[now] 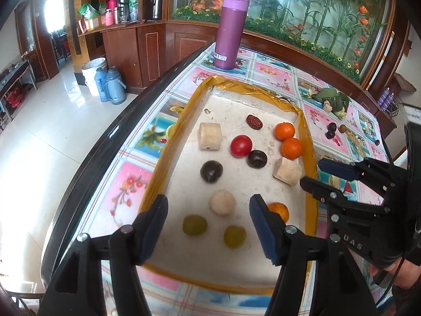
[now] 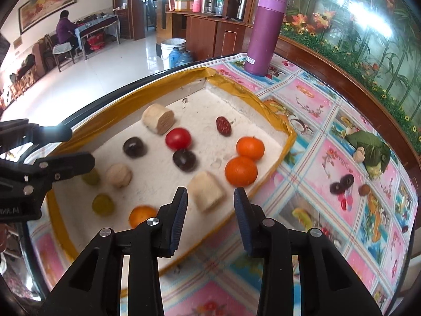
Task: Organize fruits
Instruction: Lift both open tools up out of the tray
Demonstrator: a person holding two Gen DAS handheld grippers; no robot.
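Holding three oranges [image 1: 284,131], two green fruits [image 1: 195,225], one tomato [image 1: 241,146], the tray [image 1: 310,142] lies beneath both grippers' spread, empty fingers [image 1: 155,226]

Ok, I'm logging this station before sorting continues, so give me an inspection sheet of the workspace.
Surface: table with floral cover.
Job's things: white tray holding three oranges, tomato, dark plums, green fruits, pale chunks.
Clutter: purple bottle, leafy bundle, small fruits outside the tray.
Grippers: left gripper and right gripper, jaws open, empty.
Cables: thin black lead by the right hand.
Surroundings: cabinets, buckets, seated person.
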